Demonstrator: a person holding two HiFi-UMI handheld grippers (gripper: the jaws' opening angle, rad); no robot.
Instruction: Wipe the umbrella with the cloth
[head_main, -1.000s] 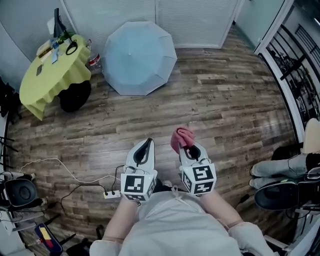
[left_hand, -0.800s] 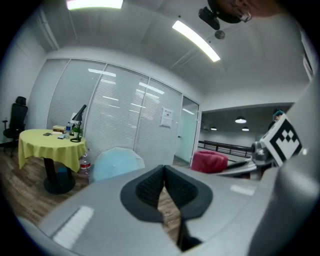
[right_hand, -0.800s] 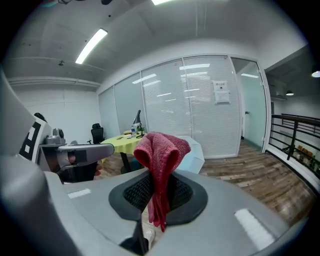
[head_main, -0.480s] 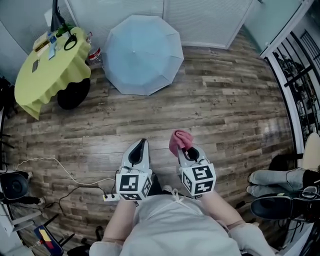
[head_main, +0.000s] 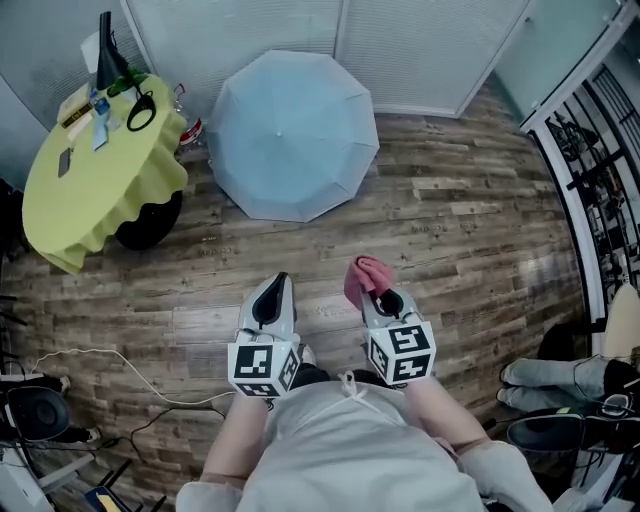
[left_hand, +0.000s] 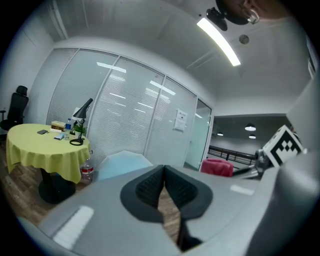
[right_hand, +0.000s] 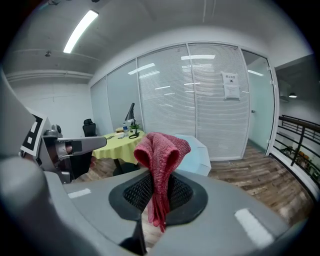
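An open pale blue umbrella (head_main: 292, 132) rests canopy-up on the wood floor by the glass partition, well ahead of both grippers; it also shows in the left gripper view as the umbrella (left_hand: 120, 163) and behind the cloth as the umbrella (right_hand: 196, 154). My right gripper (head_main: 376, 293) is shut on a red cloth (head_main: 366, 277), which stands bunched above its jaws as the cloth (right_hand: 160, 165). My left gripper (head_main: 272, 300) is shut with nothing between its jaws, held beside the right one at waist height. Both are far short of the umbrella.
A round table with a yellow cloth (head_main: 95, 165) stands left of the umbrella, carrying a lamp, scissors and small items. A bottle (head_main: 188, 128) sits between table and umbrella. Cables (head_main: 110, 370) trail on the floor at lower left. A railing (head_main: 590, 170) runs along the right.
The whole view has shifted forward: the umbrella and table sit lower and nearer in the head view. Both grippers keep their pose, the cloth still held.
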